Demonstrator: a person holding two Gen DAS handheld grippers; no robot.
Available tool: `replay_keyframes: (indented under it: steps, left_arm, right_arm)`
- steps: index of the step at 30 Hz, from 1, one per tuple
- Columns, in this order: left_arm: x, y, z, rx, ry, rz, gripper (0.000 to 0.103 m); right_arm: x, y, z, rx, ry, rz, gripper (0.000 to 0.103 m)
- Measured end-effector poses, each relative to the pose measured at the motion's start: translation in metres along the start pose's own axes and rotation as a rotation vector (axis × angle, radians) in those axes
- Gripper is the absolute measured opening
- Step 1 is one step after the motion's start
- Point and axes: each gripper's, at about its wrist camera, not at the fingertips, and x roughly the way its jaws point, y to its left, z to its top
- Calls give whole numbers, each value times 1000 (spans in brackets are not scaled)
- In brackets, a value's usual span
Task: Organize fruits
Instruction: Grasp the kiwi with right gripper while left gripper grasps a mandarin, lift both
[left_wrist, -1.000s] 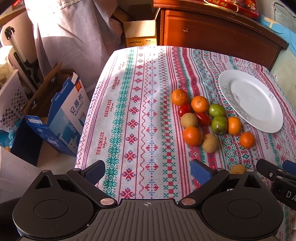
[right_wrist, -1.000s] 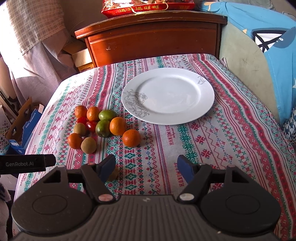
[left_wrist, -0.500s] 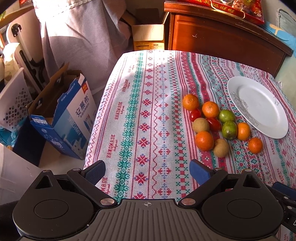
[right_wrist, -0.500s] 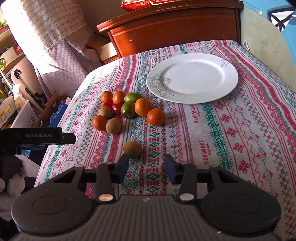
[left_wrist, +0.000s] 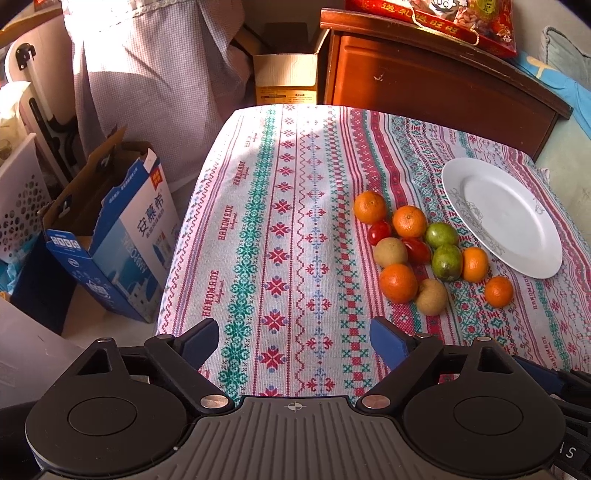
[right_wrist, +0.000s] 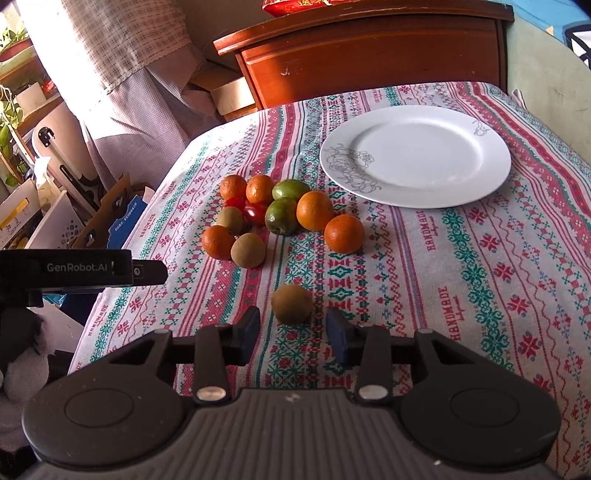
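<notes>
A pile of fruit (right_wrist: 280, 214) lies on the patterned tablecloth: several oranges, two green fruits, brown kiwis and red tomatoes; it also shows in the left wrist view (left_wrist: 424, 247). An empty white plate (right_wrist: 417, 155) sits beyond it, seen too in the left wrist view (left_wrist: 502, 218). One lone kiwi (right_wrist: 291, 303) lies apart, just ahead of my right gripper (right_wrist: 293, 326), which is open with the jaws on either side of it, not touching. My left gripper (left_wrist: 293, 338) is open and empty above the near-left cloth.
The table's left edge (left_wrist: 184, 236) drops to the floor, where a blue carton (left_wrist: 110, 236) and a white basket (left_wrist: 18, 206) stand. A wooden headboard (right_wrist: 369, 55) rises behind the table. The left gripper body (right_wrist: 81, 271) juts in at left of the right wrist view.
My right gripper has swung left, narrowed its jaws and come up to the lone kiwi. My left gripper has drawn back toward the near-left, staying wide open.
</notes>
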Motion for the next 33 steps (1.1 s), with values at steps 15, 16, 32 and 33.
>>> replay_keyframes:
  steps: [15, 16, 32, 33]
  left_arm:
    - [9, -42, -5, 55, -16, -182, 63]
    - [9, -42, -5, 55, -16, -178, 63]
    - [30, -32, 14, -57, -49, -181, 51]
    - [31, -33, 15, -59, -46, -181, 50]
  right_arm:
    - [-4, -13, 1, 0, -40, -23, 23]
    - [-4, -14, 1, 4, -40, -24, 23]
    - [0, -18, 2, 27, -48, -11, 23]
    - [1, -18, 2, 27, -48, -11, 23]
